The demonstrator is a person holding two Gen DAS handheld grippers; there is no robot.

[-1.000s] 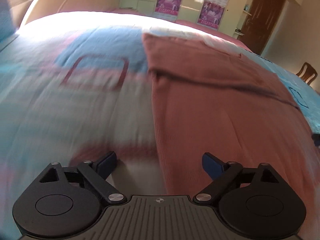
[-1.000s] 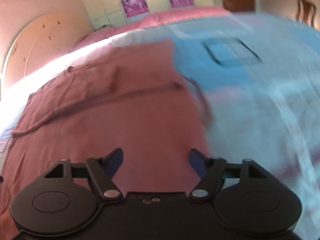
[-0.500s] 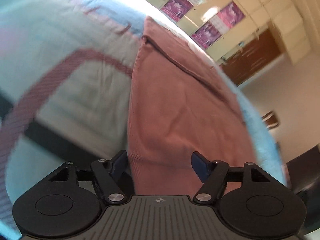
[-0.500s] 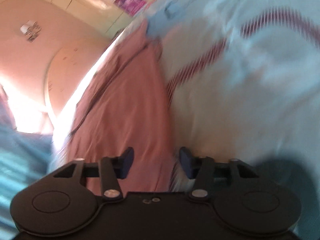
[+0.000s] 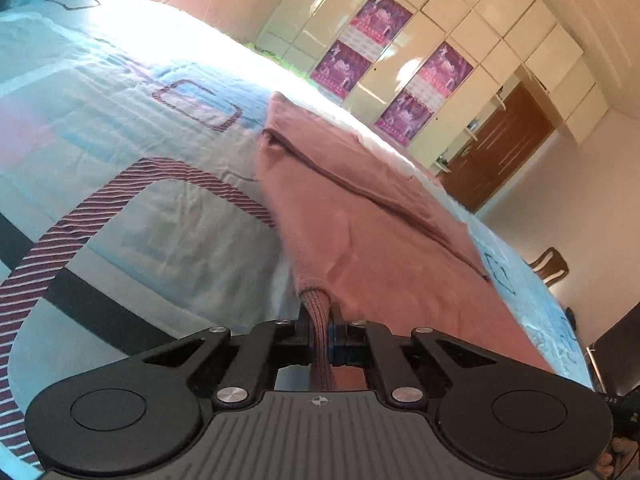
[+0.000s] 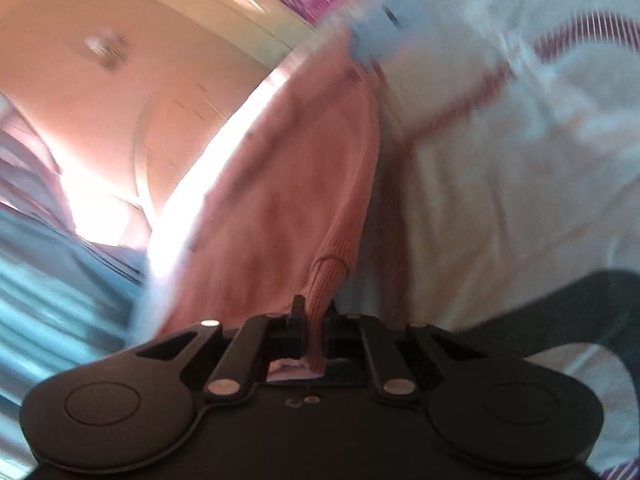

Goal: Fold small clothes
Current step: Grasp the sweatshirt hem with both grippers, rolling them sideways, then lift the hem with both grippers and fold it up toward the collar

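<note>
**A:** Left wrist view first. Left gripper [image 5: 319, 334] clamped tight on a bunched ribbed hem of the pink garment [image 5: 372, 232], pads just finished closing in on it, fold of cloth squeezed between them and poking out on the camera side too. Rest of the garment spread flat across the bedspread [image 5: 132, 224], running away toward the far side of the bed, with a dark seam line going diagonally across it. Pinched corner pulled up a little off the bedspread (small shadow just left of it).

**B:** Anything else around?

**A:** Light blue bedspread with maroon striped curved bands and a dark stripe. Behind the bed, cream wardrobe doors [image 5: 460, 20] with purple posters [image 5: 380, 20] stuck on. Brown door [image 5: 500, 148] to the right of those, and a wooden chair [image 5: 554, 266] past the bed's far right edge.

**B:** And the right wrist view?

**A:** Pretty blurry, whole view tilted. Right gripper [image 6: 316, 334] also just closed, nipped down on a ribbed edge of the same pink garment [image 6: 280, 184], thin strip of cloth between the pads. Garment stretching up and away from the jaws, lying on the pale bedspread [image 6: 500, 200] that fills the right side. Curved peach headboard [image 6: 168, 128] at left, glare beside it. Can't make out finer detail there.
</note>
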